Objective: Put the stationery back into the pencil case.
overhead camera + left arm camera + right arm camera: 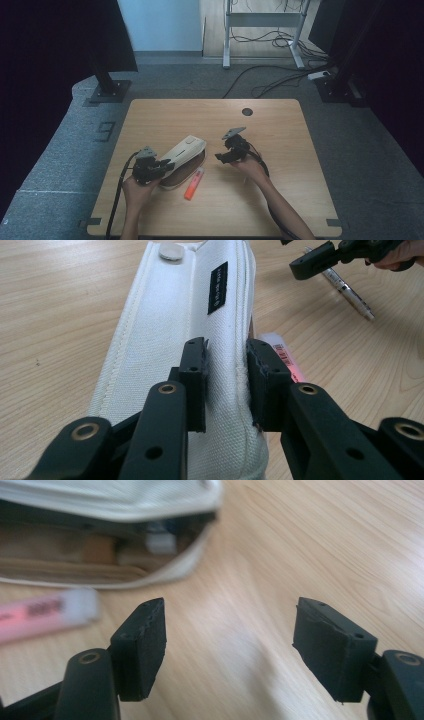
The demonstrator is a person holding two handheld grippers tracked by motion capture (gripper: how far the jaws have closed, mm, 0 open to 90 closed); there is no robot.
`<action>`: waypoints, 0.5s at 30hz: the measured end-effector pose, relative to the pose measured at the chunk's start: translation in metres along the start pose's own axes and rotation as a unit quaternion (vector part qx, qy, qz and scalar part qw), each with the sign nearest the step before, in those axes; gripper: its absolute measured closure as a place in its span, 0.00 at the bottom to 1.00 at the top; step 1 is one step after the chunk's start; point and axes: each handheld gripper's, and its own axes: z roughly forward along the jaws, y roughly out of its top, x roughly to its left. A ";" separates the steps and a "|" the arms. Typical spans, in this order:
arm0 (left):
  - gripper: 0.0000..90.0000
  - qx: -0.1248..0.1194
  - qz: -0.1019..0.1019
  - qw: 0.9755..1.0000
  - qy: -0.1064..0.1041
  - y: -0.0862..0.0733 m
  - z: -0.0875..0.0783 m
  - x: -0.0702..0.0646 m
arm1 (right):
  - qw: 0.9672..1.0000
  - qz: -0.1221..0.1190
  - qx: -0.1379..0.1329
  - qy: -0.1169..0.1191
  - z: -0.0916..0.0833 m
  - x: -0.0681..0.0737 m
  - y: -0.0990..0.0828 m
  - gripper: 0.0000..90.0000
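A cream fabric pencil case (pixel 182 152) lies near the middle of the wooden table (pixel 280 125), its flap raised and its mouth gaping. The left gripper (pixel 227 385) pinches a fold of that flap between its pads. The right gripper (pixel 227 647), just right of the case above bare wood, has its jaws spread wide with nothing between them. An orange highlighter (pixel 194 184) lies just near of the case; a pen (pixel 347 290) lies on the table under the right gripper.
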 end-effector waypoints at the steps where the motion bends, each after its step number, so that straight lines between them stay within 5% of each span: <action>1: 0.79 0.000 0.000 1.000 -0.001 0.000 0.000 0.000 | 1.000 0.004 0.002 -0.005 -0.002 -0.005 -0.003 0.31; 15: 0.79 0.000 -0.001 1.000 -0.002 0.000 0.000 0.000 | 0.998 0.029 0.009 -0.050 -0.008 -0.041 -0.028 0.20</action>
